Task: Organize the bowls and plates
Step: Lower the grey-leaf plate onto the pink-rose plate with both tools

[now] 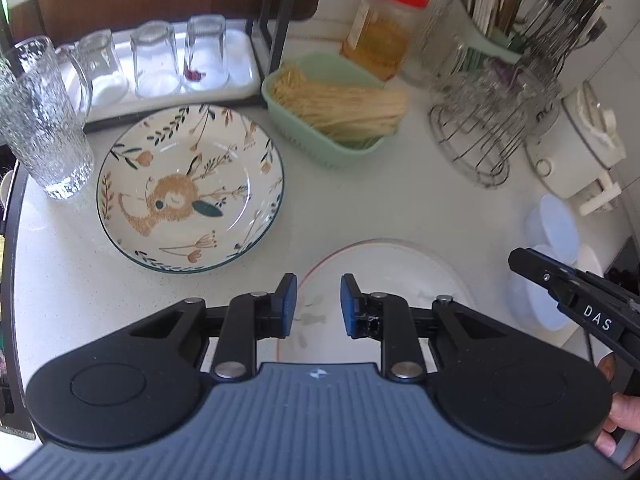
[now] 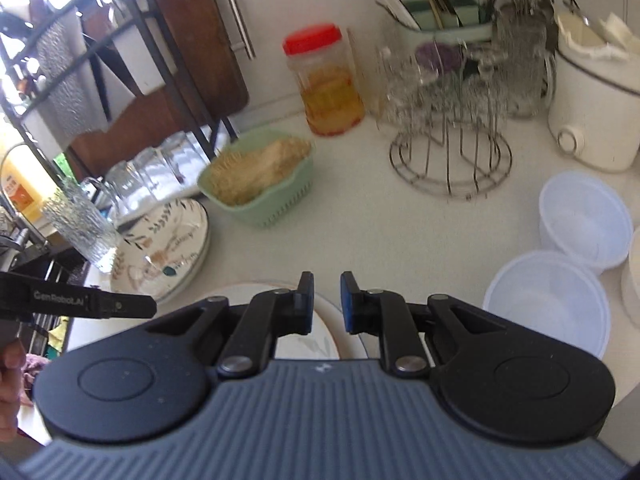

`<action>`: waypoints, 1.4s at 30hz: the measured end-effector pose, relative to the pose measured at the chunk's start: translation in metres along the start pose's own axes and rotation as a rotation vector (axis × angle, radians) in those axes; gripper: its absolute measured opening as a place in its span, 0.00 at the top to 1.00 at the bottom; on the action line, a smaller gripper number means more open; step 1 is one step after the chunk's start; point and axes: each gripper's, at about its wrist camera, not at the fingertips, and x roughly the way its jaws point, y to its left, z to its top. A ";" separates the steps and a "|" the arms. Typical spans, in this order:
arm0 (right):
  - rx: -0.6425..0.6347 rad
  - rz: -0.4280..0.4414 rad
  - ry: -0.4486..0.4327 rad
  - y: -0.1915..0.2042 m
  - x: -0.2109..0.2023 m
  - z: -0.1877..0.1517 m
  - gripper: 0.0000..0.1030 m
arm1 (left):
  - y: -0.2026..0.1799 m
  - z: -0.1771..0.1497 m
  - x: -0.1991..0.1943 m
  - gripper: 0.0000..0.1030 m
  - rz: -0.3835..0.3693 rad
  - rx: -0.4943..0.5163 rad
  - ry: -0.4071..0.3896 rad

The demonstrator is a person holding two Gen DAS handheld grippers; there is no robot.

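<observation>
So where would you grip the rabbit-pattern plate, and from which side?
Likely the rabbit plate by its raised near rim, one finger inside, one under the lip. It lies flat, and the textured glass and green basket crowd its left and far sides.

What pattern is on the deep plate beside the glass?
A rabbit among leaves and flowers on the plate, best in the left wrist view.
</observation>
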 end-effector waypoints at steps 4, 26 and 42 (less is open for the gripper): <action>-0.023 0.020 -0.037 0.002 -0.020 0.006 0.83 | -0.015 0.000 -0.024 0.74 0.002 0.013 -0.060; -0.026 0.048 -0.197 0.001 -0.115 -0.017 0.83 | -0.063 -0.042 -0.099 0.74 -0.018 0.034 -0.217; -0.001 0.073 -0.226 -0.021 -0.174 -0.050 0.83 | -0.106 -0.094 -0.126 0.73 0.042 0.085 -0.250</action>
